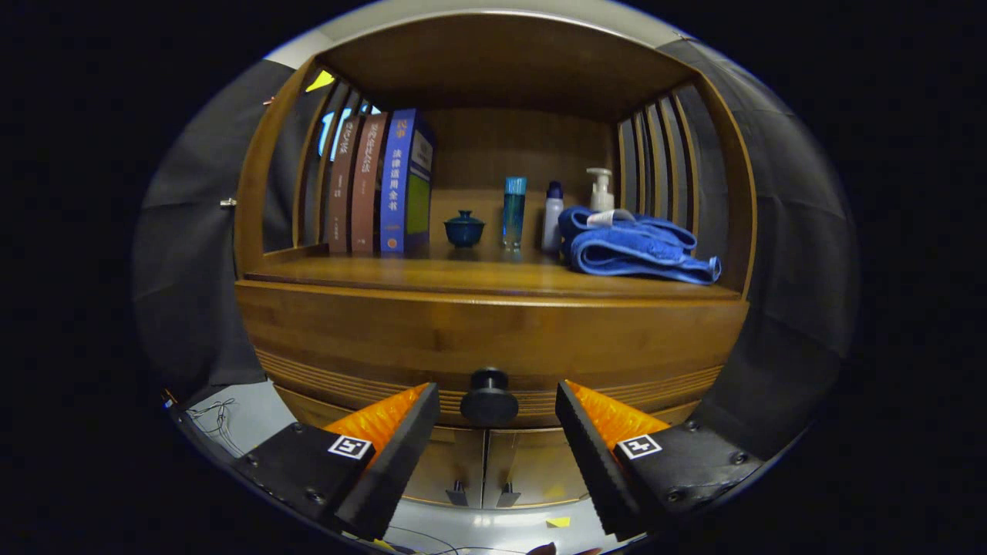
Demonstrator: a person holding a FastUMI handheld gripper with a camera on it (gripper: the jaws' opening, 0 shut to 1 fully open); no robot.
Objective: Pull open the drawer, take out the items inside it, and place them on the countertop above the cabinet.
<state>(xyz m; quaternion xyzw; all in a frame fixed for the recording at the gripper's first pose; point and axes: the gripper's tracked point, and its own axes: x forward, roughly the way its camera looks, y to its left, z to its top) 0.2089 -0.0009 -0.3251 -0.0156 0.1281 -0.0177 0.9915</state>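
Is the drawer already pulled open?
No, the drawer sits flush and closed, its knob ungrasped between the open tool fingers.

I have the hand-held two-finger gripper [497, 405] level and pointing straight ahead. Its fingers [401, 447] are spread wide, one on each side, tips angled slightly inward toward each other. They grip nothing and press on nothing; the gap between them is clear.

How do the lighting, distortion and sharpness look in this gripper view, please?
Gripper view: fisheye bends the drawer front and countertop into curves; light is dim, the shelf's ceiling in shadow; books and blue towel stay sharp; the open fingers flank the knob.
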